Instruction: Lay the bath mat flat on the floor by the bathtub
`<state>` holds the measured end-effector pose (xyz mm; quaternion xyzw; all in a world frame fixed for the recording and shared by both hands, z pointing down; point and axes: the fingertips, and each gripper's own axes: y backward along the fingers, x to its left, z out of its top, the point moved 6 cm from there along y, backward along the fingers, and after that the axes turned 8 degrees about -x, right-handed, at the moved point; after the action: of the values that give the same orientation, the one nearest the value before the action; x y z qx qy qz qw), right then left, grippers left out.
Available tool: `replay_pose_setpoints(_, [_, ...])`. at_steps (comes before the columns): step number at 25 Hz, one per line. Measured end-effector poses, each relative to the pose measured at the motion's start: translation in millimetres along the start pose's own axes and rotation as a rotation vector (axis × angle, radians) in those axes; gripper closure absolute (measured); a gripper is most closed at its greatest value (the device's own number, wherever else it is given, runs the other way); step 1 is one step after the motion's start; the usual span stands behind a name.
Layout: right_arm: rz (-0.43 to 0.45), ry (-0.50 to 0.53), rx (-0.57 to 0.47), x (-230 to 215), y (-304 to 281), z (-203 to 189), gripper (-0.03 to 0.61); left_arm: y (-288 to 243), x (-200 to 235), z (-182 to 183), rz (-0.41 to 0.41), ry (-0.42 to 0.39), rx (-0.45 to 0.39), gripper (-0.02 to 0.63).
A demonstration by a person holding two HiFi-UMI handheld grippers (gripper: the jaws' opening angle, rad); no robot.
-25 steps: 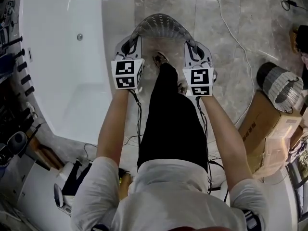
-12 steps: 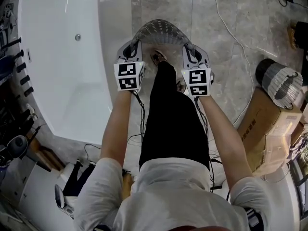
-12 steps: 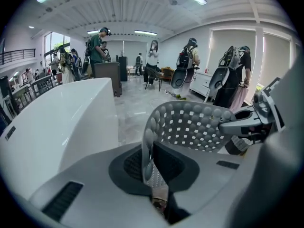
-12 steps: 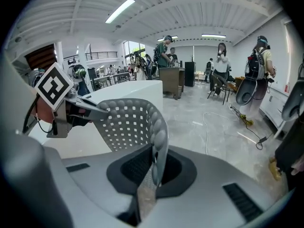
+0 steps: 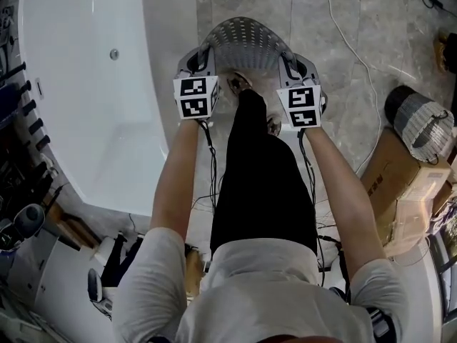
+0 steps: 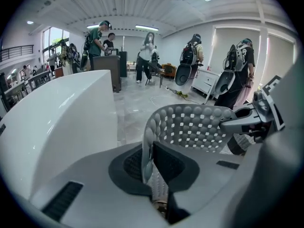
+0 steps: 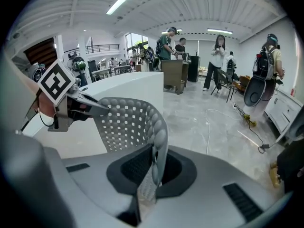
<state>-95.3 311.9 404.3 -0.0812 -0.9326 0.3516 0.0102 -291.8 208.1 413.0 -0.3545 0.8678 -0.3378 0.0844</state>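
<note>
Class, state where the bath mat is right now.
In the head view, the bath mat hangs arched between the left tool and right tool, both shut on it, over the floor right of the bathtub.

We're in a big open test hall, not a home: a white bathtub (image 5: 86, 84) staged on a marble floor (image 5: 343, 20), loose cable (image 7: 207, 127) trailing, a cardboard box (image 5: 396, 184) alongside, people (image 6: 147, 56) working under strip lights (image 7: 121, 0).
</note>
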Motion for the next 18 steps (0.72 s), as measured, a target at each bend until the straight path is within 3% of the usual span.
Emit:
replay_pose_setpoints(10, [-0.047, 0.027, 0.004, -32.7, -52.2, 44.4, 0.554, -47.3, 29.3, 43.8, -0.053, -0.030, -0.026, 0.583])
replay_pose_setpoints(18, [-0.091, 0.040, 0.022, -72.9, -96.0, 63.8, 0.554, -100.2, 46.2, 68.2, -0.068, -0.009, -0.031, 0.583])
